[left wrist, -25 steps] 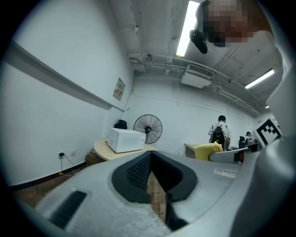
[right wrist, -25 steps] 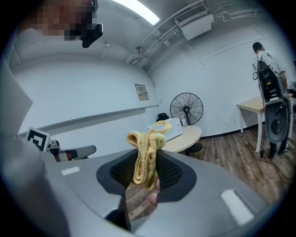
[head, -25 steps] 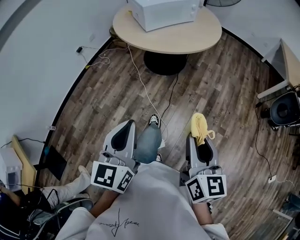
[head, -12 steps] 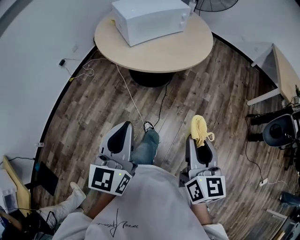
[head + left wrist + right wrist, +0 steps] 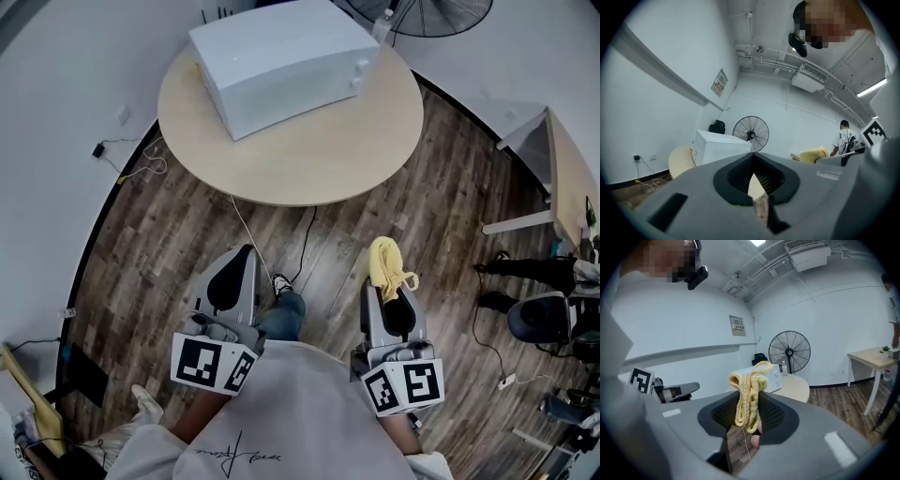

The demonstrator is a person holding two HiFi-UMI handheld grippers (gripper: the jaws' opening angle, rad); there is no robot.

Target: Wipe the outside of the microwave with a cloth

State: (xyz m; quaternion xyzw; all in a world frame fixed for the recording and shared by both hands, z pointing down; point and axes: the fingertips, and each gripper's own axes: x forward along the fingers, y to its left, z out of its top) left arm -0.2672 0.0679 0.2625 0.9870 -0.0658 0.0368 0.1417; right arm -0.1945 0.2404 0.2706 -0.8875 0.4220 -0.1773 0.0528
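Yellow cloth [image 5: 388, 266]: clamped tight in my right gripper [image 5: 382, 279], with bunched folds poking past the tips and one loop dangling.
Left gripper [image 5: 246, 255]: jaws together, nothing in them.
Microwave [image 5: 277, 61]: white, on the round table [image 5: 309, 164], well ahead of both grippers. It's closer than a second ago and bigger in the head view!
Floor [image 5: 150, 244]: less wood shows between me and the table now, and both grippers sit in the same spots in the head view.
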